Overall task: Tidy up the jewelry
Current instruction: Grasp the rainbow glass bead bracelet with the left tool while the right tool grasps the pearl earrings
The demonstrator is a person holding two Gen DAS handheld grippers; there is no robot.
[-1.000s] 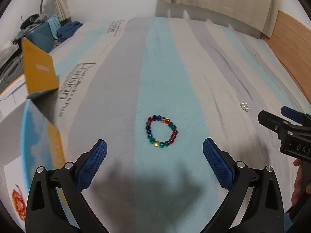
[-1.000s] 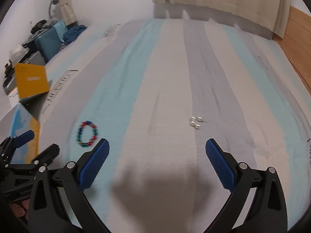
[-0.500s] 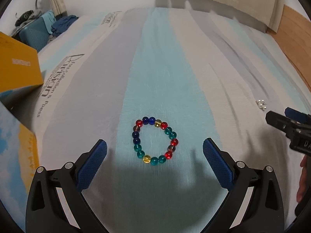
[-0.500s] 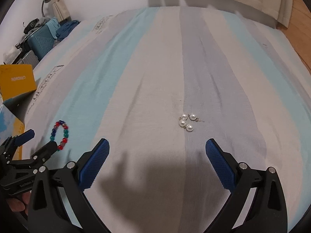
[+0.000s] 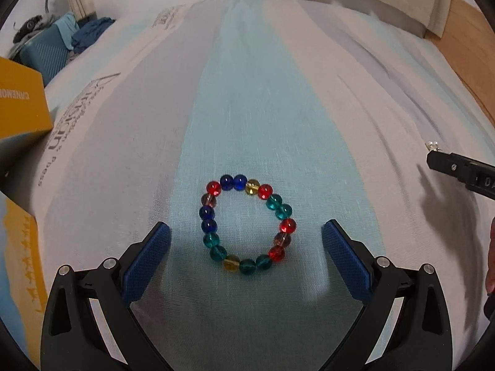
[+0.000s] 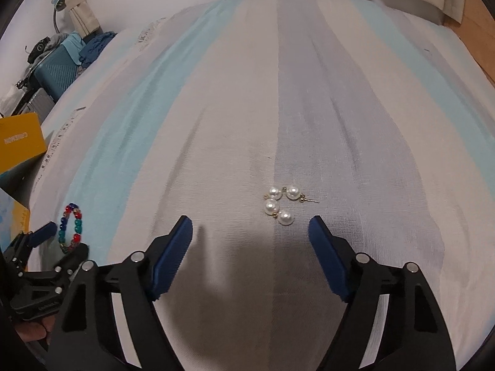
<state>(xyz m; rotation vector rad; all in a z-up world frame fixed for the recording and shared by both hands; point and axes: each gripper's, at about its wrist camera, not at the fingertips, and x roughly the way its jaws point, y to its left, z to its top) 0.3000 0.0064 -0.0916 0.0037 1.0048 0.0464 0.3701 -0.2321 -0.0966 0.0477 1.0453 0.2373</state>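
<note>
A bracelet of red, blue, teal and yellow beads point(image 5: 287, 225) lies flat on the striped bedsheet point(image 5: 263, 108). My left gripper point(image 5: 246, 227) is open low over it, one blue pad on each side, and neither pad touches the beads. Pearl earrings point(image 6: 271, 206) lie on a grey stripe just ahead of my right gripper point(image 6: 249, 221), at the mouth of its fingers. Its jaws are closing, with the pads still clear of the pearls. The right wrist view also shows the bracelet point(image 6: 77, 225) at far left inside the left gripper point(image 6: 62, 244).
An open yellow box flap point(image 5: 18, 105) and a blue-and-yellow carton point(image 5: 18, 247) stand at the left edge of the bed. Beyond the far left corner are a teal suitcase point(image 6: 58, 68) and clothes. Wooden floor point(image 5: 464, 46) runs along the right.
Both grippers have come down and forward, and the bracelet and the earrings look larger and closer. The bracelet now sits between the left pads. The right jaws have narrowed.
</note>
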